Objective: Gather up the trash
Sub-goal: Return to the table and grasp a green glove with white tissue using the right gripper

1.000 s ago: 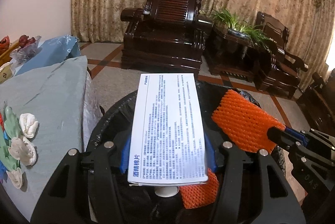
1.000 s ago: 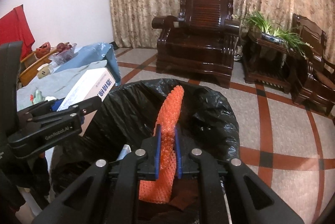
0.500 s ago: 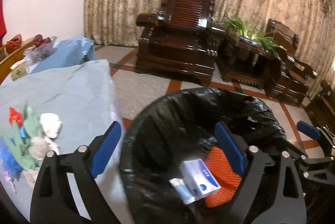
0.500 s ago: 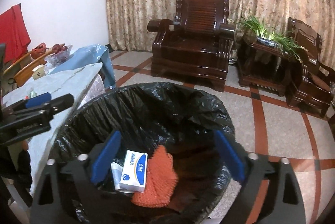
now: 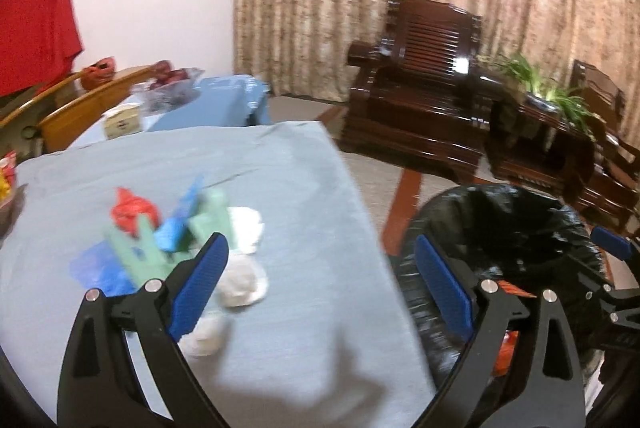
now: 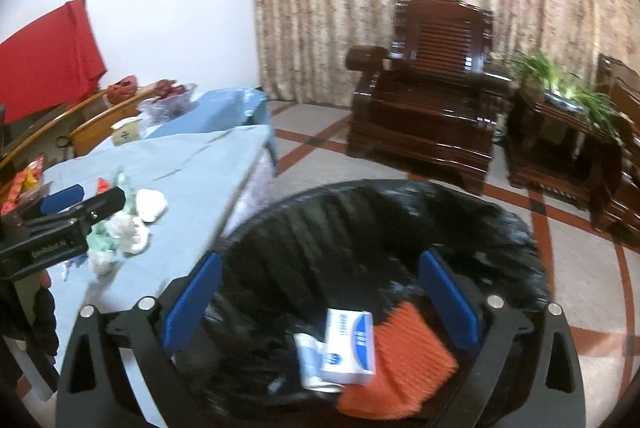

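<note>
Left gripper (image 5: 318,286): held wide apart, empty, beside the bin (image 6: 520,228).
Right gripper (image 6: 320,302): fingers opening, empty, above the bin.
Trash: box (image 6: 350,346) and orange netting (image 6: 404,368) lie inside (tissues (image 5: 240,282) remain on the worktop (image 5: 312,328)).

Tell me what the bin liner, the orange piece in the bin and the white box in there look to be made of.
Bin liner: thin black plastic film, glossy; it wrinkles and catches glints.
Orange piece: probably foam netting, matte; ribbed mesh texture, soft slumped shape.
White box: likely printed cardboard, smooth; crisp edges, blue print on a flat face.
</note>
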{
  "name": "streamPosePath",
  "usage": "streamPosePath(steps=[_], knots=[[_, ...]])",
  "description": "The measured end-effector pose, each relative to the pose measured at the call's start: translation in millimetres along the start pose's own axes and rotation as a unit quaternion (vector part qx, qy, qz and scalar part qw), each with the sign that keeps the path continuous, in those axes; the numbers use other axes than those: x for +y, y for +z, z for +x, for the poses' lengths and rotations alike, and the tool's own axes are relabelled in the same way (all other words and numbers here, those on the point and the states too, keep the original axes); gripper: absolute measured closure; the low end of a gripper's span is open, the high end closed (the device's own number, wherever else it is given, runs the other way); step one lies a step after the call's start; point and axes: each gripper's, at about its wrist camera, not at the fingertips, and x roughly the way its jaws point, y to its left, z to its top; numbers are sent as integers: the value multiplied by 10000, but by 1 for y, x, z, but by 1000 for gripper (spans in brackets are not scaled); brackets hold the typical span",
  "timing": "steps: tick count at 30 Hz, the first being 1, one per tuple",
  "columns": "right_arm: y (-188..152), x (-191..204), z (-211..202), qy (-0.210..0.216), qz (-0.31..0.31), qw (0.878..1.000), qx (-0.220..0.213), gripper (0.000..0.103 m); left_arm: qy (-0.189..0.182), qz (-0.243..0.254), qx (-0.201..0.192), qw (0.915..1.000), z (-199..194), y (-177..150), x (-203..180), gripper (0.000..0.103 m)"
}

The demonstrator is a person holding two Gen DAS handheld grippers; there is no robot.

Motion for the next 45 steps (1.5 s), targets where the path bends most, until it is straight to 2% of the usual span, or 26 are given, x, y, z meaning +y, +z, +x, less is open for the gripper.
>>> streamPosePath(steps=[8, 17, 27, 39, 45], knots=[[10, 59, 18, 517, -372, 9980, -57, 6, 705, -296, -13, 9971, -16, -11, 72, 11], [17, 117, 37, 984, -625, 9932, -53, 6, 1224, -597, -10, 9907, -26, -20, 132, 11], [13, 167, 76, 1218, -830, 9890, 129, 7, 1478, -849, 113, 9853, -21, -34, 173, 12], [-1, 207, 127, 1376, -1045, 9831, 604, 20, 1564, -947, 166, 9830, -8, -41, 194, 12], [-7, 212, 146, 1491, -1074, 9789, 898, 34, 1543, -988, 184, 9829, -6, -42, 199, 12]])
